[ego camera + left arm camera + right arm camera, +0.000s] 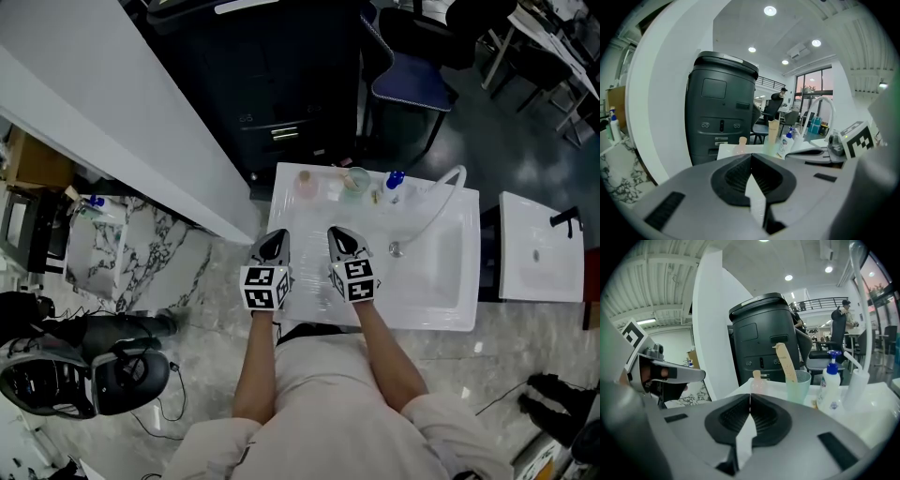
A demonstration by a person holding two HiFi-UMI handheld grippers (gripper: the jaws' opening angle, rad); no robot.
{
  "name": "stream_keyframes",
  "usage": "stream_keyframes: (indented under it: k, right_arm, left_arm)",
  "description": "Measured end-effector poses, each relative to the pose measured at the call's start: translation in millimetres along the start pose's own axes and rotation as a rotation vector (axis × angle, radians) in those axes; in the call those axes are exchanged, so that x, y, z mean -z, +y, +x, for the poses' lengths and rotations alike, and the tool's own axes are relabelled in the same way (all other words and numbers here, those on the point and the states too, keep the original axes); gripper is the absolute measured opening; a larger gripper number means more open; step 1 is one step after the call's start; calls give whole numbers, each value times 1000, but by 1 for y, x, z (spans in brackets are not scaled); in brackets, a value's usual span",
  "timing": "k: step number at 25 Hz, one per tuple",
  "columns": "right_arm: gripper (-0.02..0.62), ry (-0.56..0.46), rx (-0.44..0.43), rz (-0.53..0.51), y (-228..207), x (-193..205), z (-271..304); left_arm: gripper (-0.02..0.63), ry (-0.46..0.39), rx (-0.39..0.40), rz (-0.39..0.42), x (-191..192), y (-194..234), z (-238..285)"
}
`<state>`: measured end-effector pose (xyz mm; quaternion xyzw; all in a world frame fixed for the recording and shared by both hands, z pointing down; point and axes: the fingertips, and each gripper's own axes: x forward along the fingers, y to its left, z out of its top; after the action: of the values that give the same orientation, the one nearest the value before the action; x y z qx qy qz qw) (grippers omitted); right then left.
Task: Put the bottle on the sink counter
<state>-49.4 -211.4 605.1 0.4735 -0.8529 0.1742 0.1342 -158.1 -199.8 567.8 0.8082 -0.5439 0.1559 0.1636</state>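
1. Bottle (305, 182), small and pinkish, stands upright at the far left of the white sink surface (298, 221), just left of a green cup (356, 178).
2. Blue-topped pump bottle (394, 181) stands right of the cup, near the faucet (439, 208).
3. Left gripper (275, 239): jaws pressed together, nothing between them; over the near left part of the surface.
4. Right gripper (342, 236): jaws pressed together, empty; just beside the left gripper, well apart from the bottle.
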Motion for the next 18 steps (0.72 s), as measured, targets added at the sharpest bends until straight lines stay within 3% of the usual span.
stream_keyframes:
  k: [18]
  right_arm:
    - [6,10,47,-51,-9,0,-2]
  left_arm:
    - [6,-6,16,13,-1,-4,2]
